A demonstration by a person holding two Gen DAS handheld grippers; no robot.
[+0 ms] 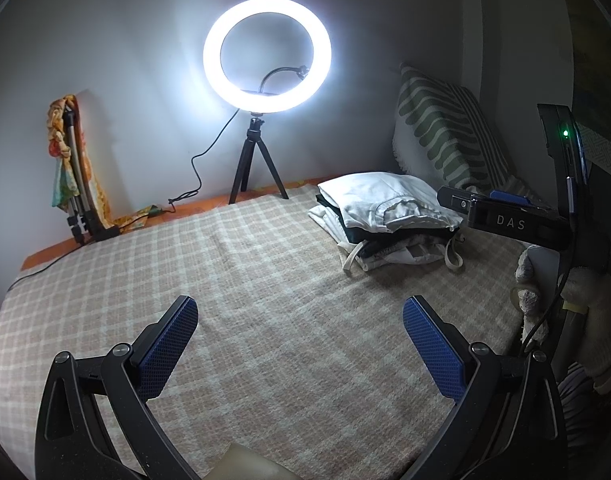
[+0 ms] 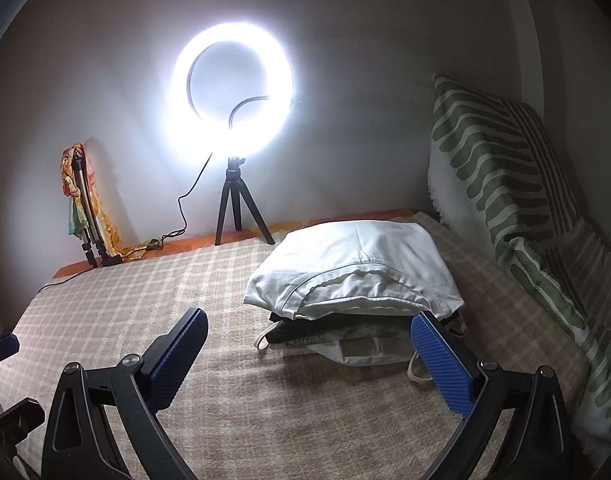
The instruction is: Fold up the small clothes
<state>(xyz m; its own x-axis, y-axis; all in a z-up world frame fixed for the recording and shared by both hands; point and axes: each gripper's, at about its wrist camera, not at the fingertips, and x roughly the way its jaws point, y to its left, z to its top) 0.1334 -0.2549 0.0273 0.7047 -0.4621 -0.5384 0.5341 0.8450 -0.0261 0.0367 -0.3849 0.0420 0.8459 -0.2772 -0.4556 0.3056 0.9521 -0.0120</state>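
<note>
A stack of folded small clothes [image 1: 389,220] lies on the checked blanket [image 1: 245,280] at the right; a white garment [image 2: 357,272] is on top, with dark and printed pieces under it. My left gripper [image 1: 299,320] is open and empty over the bare blanket, left of and nearer than the stack. My right gripper [image 2: 309,332] is open and empty just in front of the stack, its right finger [image 2: 441,360] close to the stack's near right corner. The right gripper's body [image 1: 505,216] shows in the left wrist view, beside the stack.
A lit ring light on a tripod [image 1: 265,56] stands at the back by the wall, its cable [image 1: 193,176] trailing left. A folded tripod with a coloured cloth [image 1: 73,168] leans at back left. A green-striped pillow [image 2: 505,184] lies along the right. Soft toys [image 1: 585,312] sit at far right.
</note>
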